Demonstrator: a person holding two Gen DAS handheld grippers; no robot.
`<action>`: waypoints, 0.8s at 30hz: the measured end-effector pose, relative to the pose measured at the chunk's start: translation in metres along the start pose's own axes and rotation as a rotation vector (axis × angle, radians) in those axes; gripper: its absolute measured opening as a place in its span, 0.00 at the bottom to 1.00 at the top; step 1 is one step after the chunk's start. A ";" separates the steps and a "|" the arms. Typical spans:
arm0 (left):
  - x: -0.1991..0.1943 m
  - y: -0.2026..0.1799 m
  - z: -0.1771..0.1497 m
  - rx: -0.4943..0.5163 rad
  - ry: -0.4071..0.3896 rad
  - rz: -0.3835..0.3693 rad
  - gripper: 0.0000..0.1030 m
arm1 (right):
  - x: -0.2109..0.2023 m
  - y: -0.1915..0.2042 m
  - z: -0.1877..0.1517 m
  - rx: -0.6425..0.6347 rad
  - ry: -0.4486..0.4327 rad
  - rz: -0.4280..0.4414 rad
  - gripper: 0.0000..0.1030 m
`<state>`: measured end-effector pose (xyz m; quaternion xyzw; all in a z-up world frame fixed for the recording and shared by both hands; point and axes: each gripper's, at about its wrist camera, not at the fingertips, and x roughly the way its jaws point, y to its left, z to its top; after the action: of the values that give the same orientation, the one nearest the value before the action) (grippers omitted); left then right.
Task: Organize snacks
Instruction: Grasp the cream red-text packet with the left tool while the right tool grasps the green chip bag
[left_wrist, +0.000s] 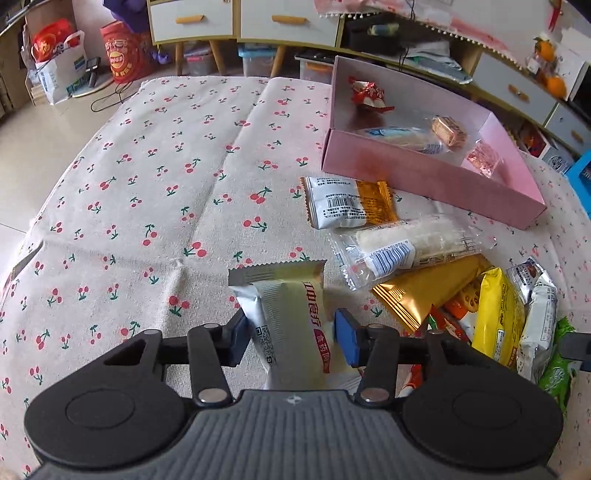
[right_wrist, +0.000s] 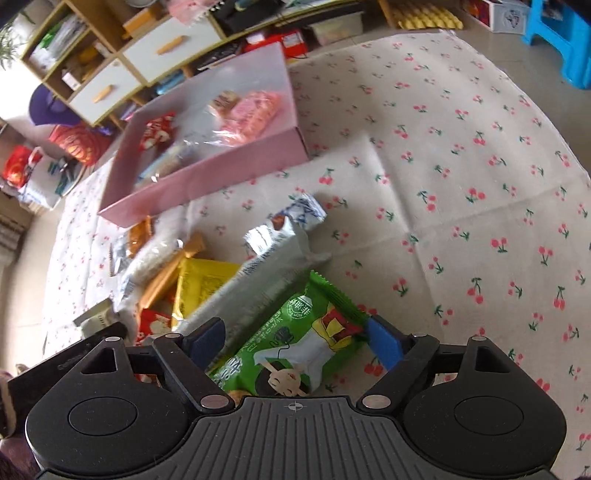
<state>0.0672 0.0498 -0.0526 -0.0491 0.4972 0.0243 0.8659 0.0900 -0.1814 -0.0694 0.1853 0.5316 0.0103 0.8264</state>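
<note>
My left gripper (left_wrist: 293, 338) is shut on a cream and silver snack packet (left_wrist: 288, 317), held upright above the cloth. A pink box (left_wrist: 424, 177) at the upper right holds several snacks, among them a red wrapped one (left_wrist: 367, 92). A pile of loose snacks (left_wrist: 424, 266) lies between the box and me. In the right wrist view, my right gripper (right_wrist: 295, 341) is open around a green snack packet (right_wrist: 295, 343) that lies on the pile next to a silver packet (right_wrist: 266, 280). The pink box (right_wrist: 207, 181) stands beyond, at the upper left.
A cherry-print cloth (left_wrist: 147, 184) covers the table. Cabinets with drawers (left_wrist: 240, 22) and bags (left_wrist: 122, 51) stand on the floor behind. A blue stool (right_wrist: 557, 37) stands at the far right.
</note>
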 end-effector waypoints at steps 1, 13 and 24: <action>0.000 0.000 0.000 0.000 0.001 -0.001 0.43 | 0.001 0.000 -0.001 0.007 -0.002 -0.005 0.83; -0.003 0.002 -0.004 0.067 0.015 -0.016 0.42 | 0.005 0.003 -0.014 -0.037 0.020 0.010 0.65; -0.003 0.020 0.001 0.140 0.077 -0.055 0.42 | -0.005 -0.001 -0.005 -0.174 -0.010 -0.057 0.53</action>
<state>0.0642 0.0697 -0.0506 -0.0030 0.5290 -0.0362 0.8478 0.0831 -0.1821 -0.0677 0.0978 0.5297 0.0322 0.8419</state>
